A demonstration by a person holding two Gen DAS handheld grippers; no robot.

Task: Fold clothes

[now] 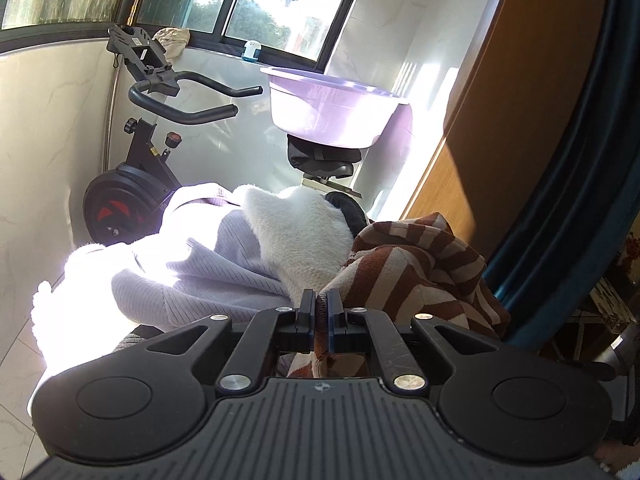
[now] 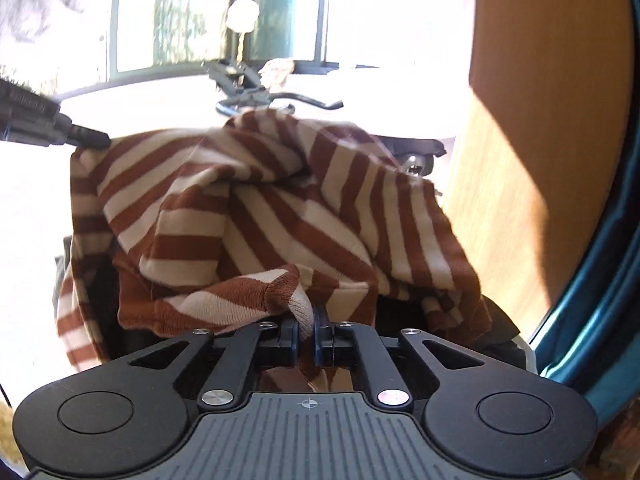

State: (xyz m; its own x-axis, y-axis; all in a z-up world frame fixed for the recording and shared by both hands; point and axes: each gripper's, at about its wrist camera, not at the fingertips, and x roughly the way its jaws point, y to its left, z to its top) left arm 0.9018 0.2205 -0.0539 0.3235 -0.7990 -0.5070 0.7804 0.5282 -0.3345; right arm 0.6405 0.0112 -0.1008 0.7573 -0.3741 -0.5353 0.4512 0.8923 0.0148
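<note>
Left tool [image 1: 319, 312] pinching striped garment [image 1: 420, 276], right tool [image 2: 306, 322] pinching its ribbed edge. I judge: spread both tools apart, lift clear of lilac sweater [image 1: 216, 276], shake flat.

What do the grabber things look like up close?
Both look alike. The left gripper and right gripper are matte black, with angled link arms joined by round silver bolts, blue-edged pads, two big round discs at the sides, and a grey ribbed plate with a tiny crosshair mark. No cables show.
</note>
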